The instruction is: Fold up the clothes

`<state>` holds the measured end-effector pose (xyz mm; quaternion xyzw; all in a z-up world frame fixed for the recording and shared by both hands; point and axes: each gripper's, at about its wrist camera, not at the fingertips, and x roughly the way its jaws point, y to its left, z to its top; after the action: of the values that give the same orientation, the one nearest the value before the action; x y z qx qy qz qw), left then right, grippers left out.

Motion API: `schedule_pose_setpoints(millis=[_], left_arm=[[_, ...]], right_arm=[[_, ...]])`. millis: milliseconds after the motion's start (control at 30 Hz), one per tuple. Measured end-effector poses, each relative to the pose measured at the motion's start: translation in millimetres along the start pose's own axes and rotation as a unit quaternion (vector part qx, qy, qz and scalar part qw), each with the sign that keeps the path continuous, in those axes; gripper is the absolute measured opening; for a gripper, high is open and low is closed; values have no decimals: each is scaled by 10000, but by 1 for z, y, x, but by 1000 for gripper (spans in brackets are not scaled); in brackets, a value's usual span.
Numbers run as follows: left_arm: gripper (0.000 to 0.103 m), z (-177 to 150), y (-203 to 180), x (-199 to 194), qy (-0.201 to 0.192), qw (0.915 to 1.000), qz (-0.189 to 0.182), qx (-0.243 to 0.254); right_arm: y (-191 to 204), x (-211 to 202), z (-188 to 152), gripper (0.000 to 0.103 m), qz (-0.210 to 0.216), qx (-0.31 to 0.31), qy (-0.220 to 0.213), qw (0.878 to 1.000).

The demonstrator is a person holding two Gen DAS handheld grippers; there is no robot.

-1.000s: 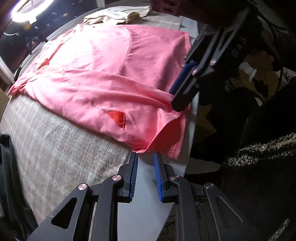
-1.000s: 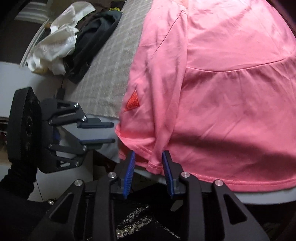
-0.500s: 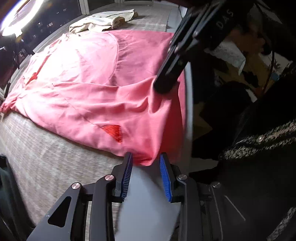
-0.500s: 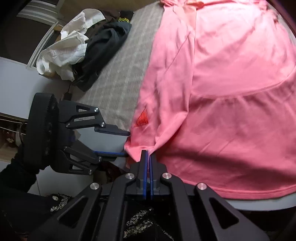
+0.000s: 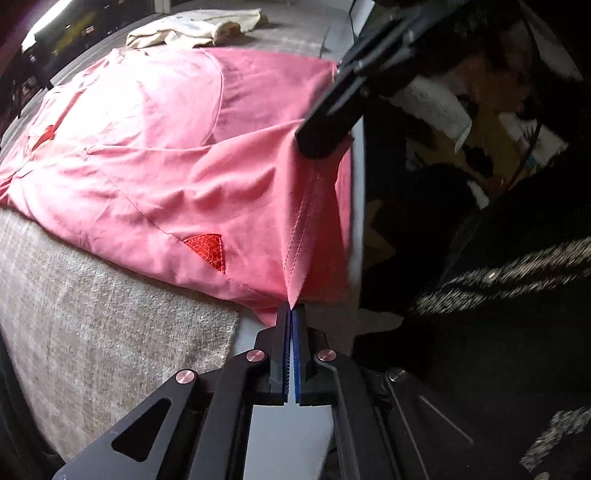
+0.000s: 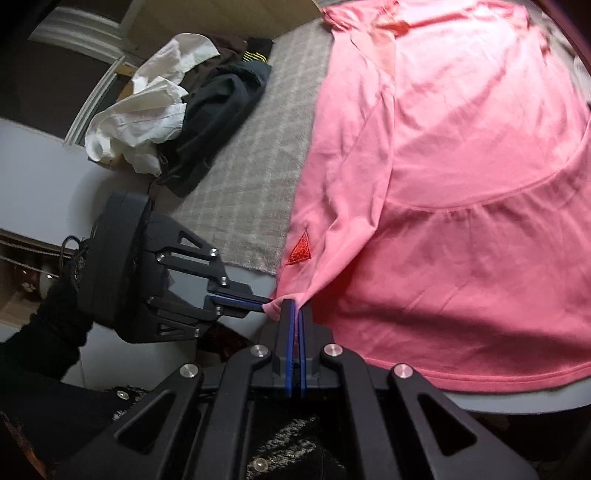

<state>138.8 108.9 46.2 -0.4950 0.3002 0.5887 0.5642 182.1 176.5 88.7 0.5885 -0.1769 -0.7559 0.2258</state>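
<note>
Pink garment (image 5: 177,147) spread flat over grey woven mat (image 5: 92,332) on the table (image 6: 44,177), long axis running away from the near table edge, collar end farthest off. Red triangular patch (image 5: 208,251) sewn near the garment's near corner; a second red patch (image 5: 46,134) toward its far side. Heap of white and dark clothes (image 6: 177,110) beyond the garment's left edge in the right wrist view; cream cloth (image 5: 192,27) past its far end.

Near hem of the garment at both hand-held grippers, all remaining cloth ahead of the jaws. Left hand-held gripper (image 5: 291,314) clamped shut on the hem corner just beside the near patch, cloth rising in a taut ridge from the pads. Right hand-held gripper (image 6: 294,314) likewise closed on a pinch of the same hem, just beside the left one and touching or nearly so in the right wrist view; a stitched fold stretched between the two pinches. Both about equally near the hem. Judged next: carrying the hem away along the long axis, toward the collar. Dark sleeve (image 6: 37,332) behind the left hand-held gripper.
</note>
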Motion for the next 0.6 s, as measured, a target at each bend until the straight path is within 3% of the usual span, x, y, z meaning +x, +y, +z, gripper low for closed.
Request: schedule_pose_setpoints(millis=[133, 300, 433, 500, 600], left_arm=[[1, -9, 9, -3, 15, 9998, -7, -180], [0, -12, 1, 5, 33, 9996, 92, -250], [1, -8, -27, 23, 88, 9996, 126, -247], [1, -7, -33, 23, 53, 9996, 112, -265], [1, -4, -41, 20, -16, 9996, 180, -202]], right_arm=[[13, 1, -16, 14, -862, -468, 70, 9952], [26, 9, -51, 25, -597, -583, 190, 9963], [29, 21, -52, 25, -1153, -738, -199, 9904], [29, 28, -51, 26, -1299, -950, -196, 9868], [10, 32, -48, 26, -1485, -571, -103, 9872]])
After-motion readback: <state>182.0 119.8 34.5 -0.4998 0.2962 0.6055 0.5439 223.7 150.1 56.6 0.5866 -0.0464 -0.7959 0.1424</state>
